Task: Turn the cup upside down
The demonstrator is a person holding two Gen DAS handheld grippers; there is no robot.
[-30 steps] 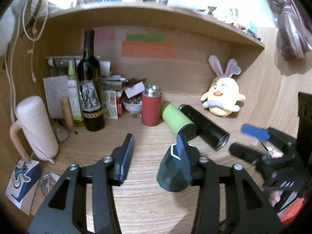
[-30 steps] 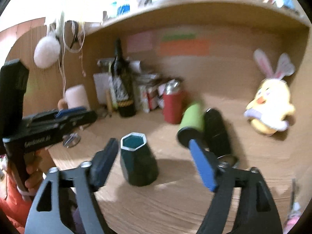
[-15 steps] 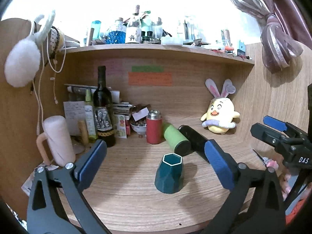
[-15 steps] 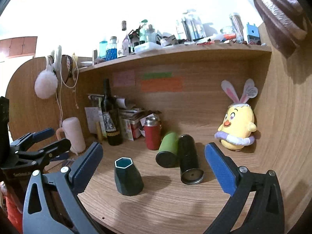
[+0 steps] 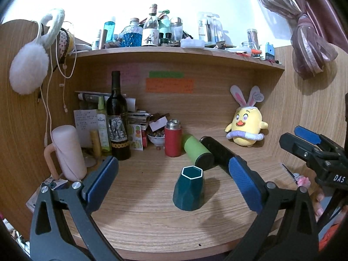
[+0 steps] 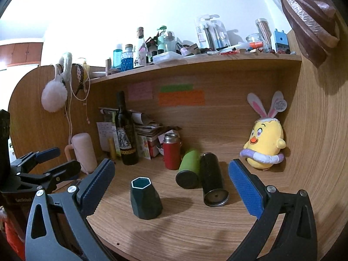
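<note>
Wooden desk (image 5: 139,213) under a cluttered shelf (image 5: 174,53): we are holding the left gripper (image 5: 174,180) and right gripper (image 6: 171,187) with jaws spread wide, gripping nothing. Between and just beyond the left one's fingers, the teal cup (image 5: 188,188) is standing mouth-up, untouched. Behind it a green bottle (image 5: 196,151) and a black bottle (image 5: 215,150) are lying on their sides.

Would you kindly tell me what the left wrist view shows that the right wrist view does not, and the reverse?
Only the left wrist view shows the right gripper, at its right edge, jaws open. Only the right wrist view shows the left gripper, at its left edge, jaws open, and cabinets far left. Both show the teal cup upright on the desk, mouth up, apart from every jaw.
</note>
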